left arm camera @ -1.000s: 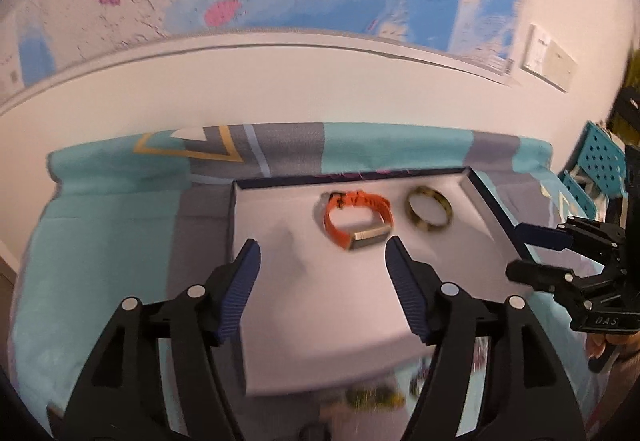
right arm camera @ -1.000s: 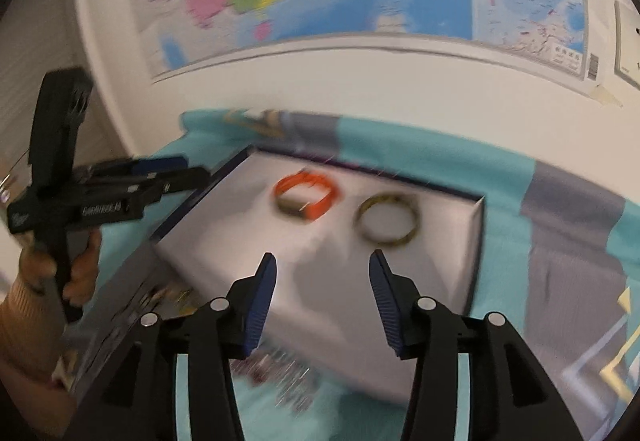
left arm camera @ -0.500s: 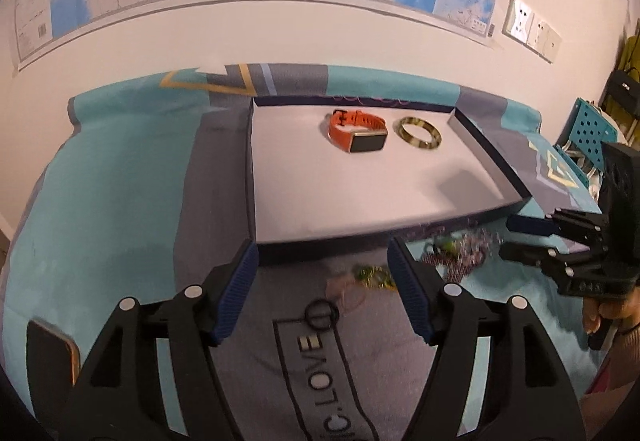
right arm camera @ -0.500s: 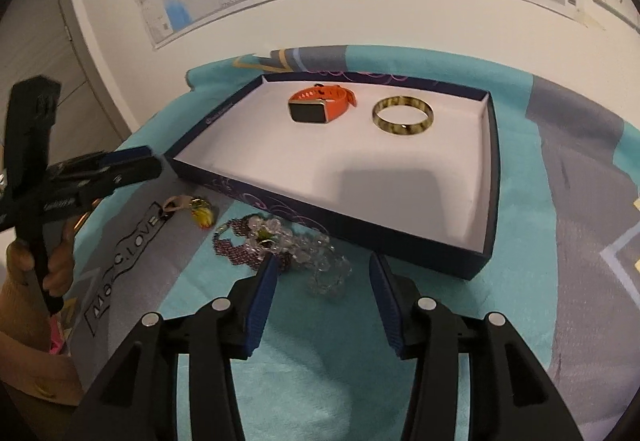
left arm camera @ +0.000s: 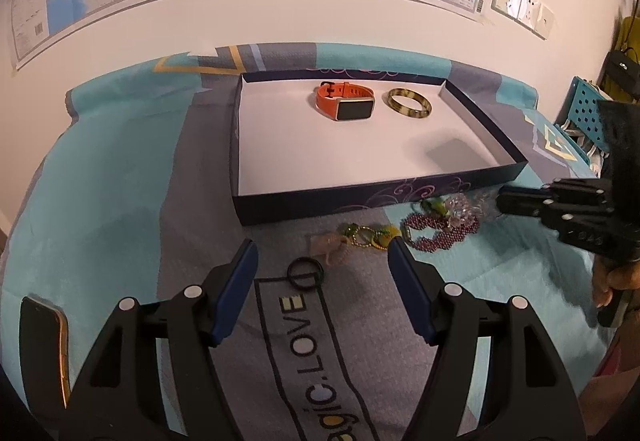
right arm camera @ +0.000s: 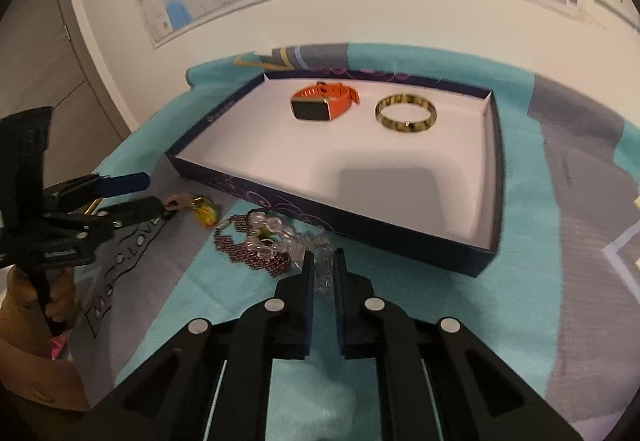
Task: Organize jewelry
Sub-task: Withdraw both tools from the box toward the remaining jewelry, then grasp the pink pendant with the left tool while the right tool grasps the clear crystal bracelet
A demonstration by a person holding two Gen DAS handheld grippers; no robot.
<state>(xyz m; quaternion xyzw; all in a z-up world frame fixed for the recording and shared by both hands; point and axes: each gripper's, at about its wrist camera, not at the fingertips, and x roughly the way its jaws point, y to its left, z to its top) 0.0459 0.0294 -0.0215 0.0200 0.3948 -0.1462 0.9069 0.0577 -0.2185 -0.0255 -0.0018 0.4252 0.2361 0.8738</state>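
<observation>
A dark blue box (left arm camera: 360, 197) (right arm camera: 320, 209) with a white floor holds an orange watch (left arm camera: 346, 105) (right arm camera: 320, 105) and a mottled bangle (left arm camera: 409, 103) (right arm camera: 406, 113). In front of it, loose on the cloth, lie a maroon bead bracelet (left arm camera: 436, 237) (right arm camera: 256, 257), a clear bead strand (left arm camera: 464, 207) (right arm camera: 268, 229), a green-yellow bracelet (left arm camera: 366, 235) and a black ring (left arm camera: 306, 273). My right gripper (right arm camera: 322, 261) (left arm camera: 504, 201) is closing, its jaws nearly together with clear beads between them. My left gripper (left arm camera: 320, 257) (right arm camera: 142, 193) stands open above the black ring, holding nothing.
A teal and grey patterned cloth (left arm camera: 120, 181) covers the surface up to a white wall with a map. A phone (left arm camera: 44, 341) lies at the near left. A blue perforated crate (left arm camera: 584, 109) stands at the far right. A person's hand (right arm camera: 24, 293) holds the left gripper.
Both grippers drew back from over the box and sank toward the cloth in front of it. The right jaws went from half open to nearly together around the clear beads.
</observation>
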